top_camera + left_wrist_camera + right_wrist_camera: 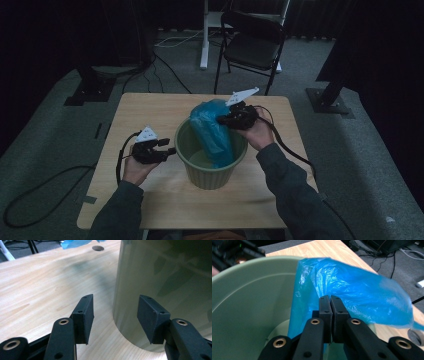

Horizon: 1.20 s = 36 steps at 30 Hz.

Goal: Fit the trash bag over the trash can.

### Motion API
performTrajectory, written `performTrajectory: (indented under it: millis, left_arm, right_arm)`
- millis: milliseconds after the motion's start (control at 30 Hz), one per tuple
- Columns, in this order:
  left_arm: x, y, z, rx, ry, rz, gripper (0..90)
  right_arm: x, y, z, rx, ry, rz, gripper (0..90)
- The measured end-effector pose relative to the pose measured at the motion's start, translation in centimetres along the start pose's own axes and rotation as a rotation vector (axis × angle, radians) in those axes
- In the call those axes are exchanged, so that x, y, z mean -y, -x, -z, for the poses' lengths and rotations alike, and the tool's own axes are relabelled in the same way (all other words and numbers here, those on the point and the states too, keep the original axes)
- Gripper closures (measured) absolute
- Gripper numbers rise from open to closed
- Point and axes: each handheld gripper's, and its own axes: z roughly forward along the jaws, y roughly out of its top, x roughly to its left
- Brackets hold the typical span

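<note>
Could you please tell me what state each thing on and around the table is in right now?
Green bin: upright on the table, open-topped.
Blue plastic bag: partly inside the bin, its top sticking up above the rim, pinched at one edge.
Right tool: jaws shut on the blue plastic bag.
Left tool: jaws open, beside the bin's outer wall, gripping nothing.
Folding chair: unfolded, standing behind the table, unoccupied.
</note>
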Motion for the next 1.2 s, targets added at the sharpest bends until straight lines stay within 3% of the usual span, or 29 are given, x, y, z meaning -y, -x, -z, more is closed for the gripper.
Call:
performTrajectory:
  millis: [267, 333, 400, 433, 500, 700, 800, 1033, 1133, 1200]
  left_arm:
    - [-1.2, -0.5, 0.6, -0.006, 0.045, 0.013, 47.2]
    - [-1.3, -0.4, 0.5, -0.003, 0.050, 0.014, 47.2]
    - [-1.4, -0.3, 0.4, 0.000, 0.051, 0.010, 47.2]
    - [-1.4, -0.3, 0.4, 0.000, 0.051, 0.010, 47.2]
    - [-1.5, -0.1, 0.4, 0.001, 0.053, 0.007, 47.2]
    - [-1.3, -0.3, 0.4, -0.001, 0.055, 0.015, 47.2]
    - [-1.3, -0.3, 0.5, 0.001, 0.059, 0.018, 47.2]
    - [-1.2, -0.3, 0.5, -0.001, 0.052, 0.017, 47.2]
    - [-1.2, -0.3, 0.6, -0.002, 0.055, 0.019, 47.1]
    - [-1.2, -0.3, 0.6, -0.003, 0.055, 0.019, 47.2]
  right_arm:
    - [2.0, -0.7, -0.3, -0.042, -0.087, 0.019, 88.2]
    - [2.2, -0.8, -0.3, -0.047, -0.103, 0.020, 82.6]
    - [2.1, -0.8, 0.0, -0.059, -0.095, 0.018, 69.9]
    - [2.1, -0.8, 0.0, -0.059, -0.095, 0.018, 69.9]
    - [1.8, -0.9, 0.9, -0.066, -0.057, 0.026, 60.3]
    - [-0.1, -0.2, 2.0, 0.012, 0.014, 0.013, 54.7]
    - [-1.0, 0.5, 1.5, 0.038, 0.044, -0.025, 52.6]
    - [-2.3, 1.5, -1.2, 0.025, 0.011, -0.058, 55.1]
    - [-2.1, 1.8, -2.2, 0.033, -0.034, -0.066, 64.4]
    - [-2.0, 1.7, -2.3, 0.053, -0.035, -0.051, 75.8]
